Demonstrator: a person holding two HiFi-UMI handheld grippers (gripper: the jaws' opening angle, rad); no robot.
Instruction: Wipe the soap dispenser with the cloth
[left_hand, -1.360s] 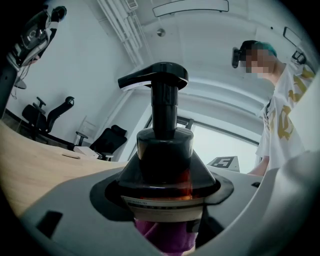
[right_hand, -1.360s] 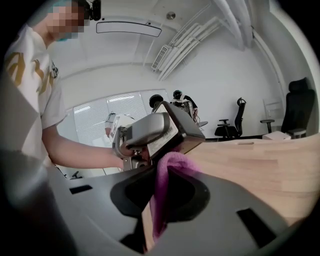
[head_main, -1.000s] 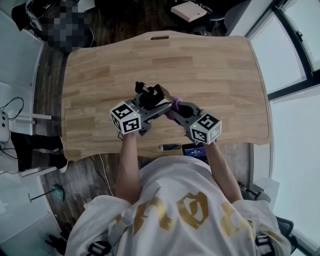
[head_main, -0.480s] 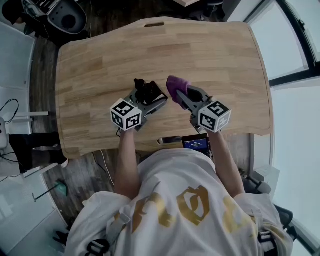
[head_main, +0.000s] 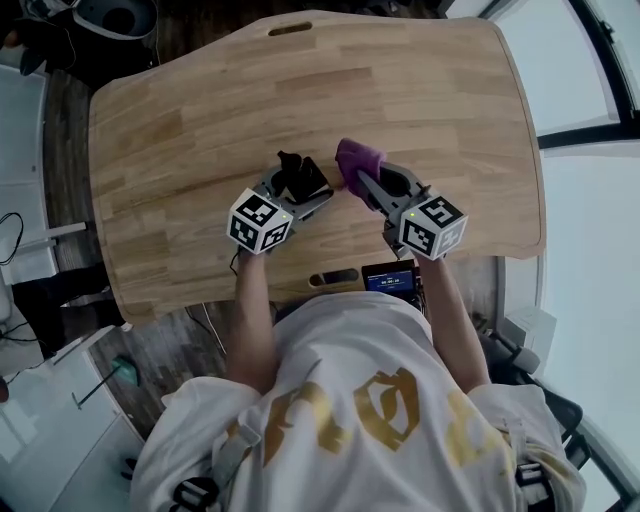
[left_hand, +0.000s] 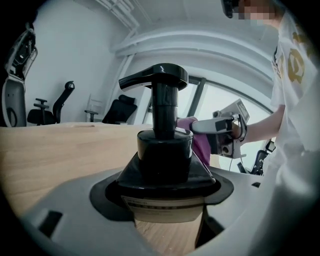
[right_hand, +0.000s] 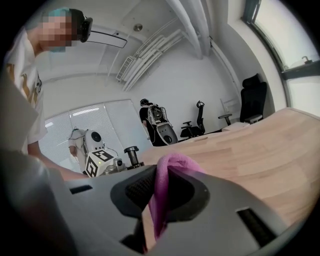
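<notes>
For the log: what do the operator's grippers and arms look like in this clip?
The left gripper and right gripper have grey plastic bodies. Each carries a white marker cube printed with black squares. The person wears a white short-sleeved T-shirt with gold print, and the forearms are bare. No cables show.

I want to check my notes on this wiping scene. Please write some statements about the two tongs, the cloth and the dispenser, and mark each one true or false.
1. The left tongs are shut on the soap dispenser. True.
2. The cloth is green. False: it is purple.
3. The right tongs are empty. False: they are shut on the cloth.
4. The dispenser's pump head is black. True.
</notes>
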